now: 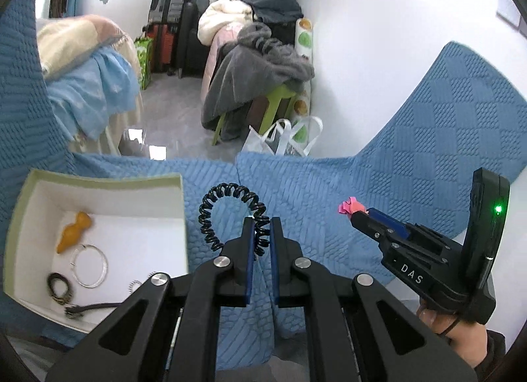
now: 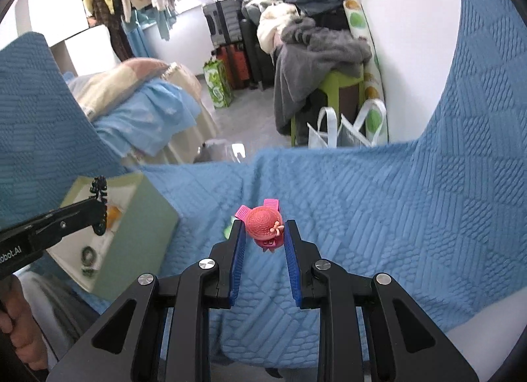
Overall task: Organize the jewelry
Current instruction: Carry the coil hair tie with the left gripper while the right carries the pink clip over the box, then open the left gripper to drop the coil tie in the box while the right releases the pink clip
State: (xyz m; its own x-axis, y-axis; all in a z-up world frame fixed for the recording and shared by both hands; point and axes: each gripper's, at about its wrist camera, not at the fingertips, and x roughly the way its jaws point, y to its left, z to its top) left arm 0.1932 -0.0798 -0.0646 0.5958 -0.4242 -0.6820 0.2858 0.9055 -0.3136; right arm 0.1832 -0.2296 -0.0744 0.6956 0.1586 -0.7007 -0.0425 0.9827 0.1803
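Observation:
My left gripper (image 1: 262,221) is shut on a black spiral hair tie (image 1: 227,214) and holds it above the blue quilt, just right of an open white box (image 1: 98,184). The box holds an orange clip (image 1: 73,232), a silver bangle (image 1: 89,266) and a dark band (image 1: 61,288). My right gripper (image 2: 263,225) is shut on a pink hat-shaped hair clip (image 2: 263,224) above the quilt. It also shows in the left wrist view (image 1: 357,214) with the pink clip (image 1: 351,205). The left gripper (image 2: 98,207) appears in the right wrist view over the box (image 2: 131,233).
A blue quilted cover (image 1: 362,201) spreads over the surface and rises at the right. Beyond its far edge are the floor, a green stool (image 1: 276,102) piled with grey clothing, white bags (image 1: 286,138) and suitcases.

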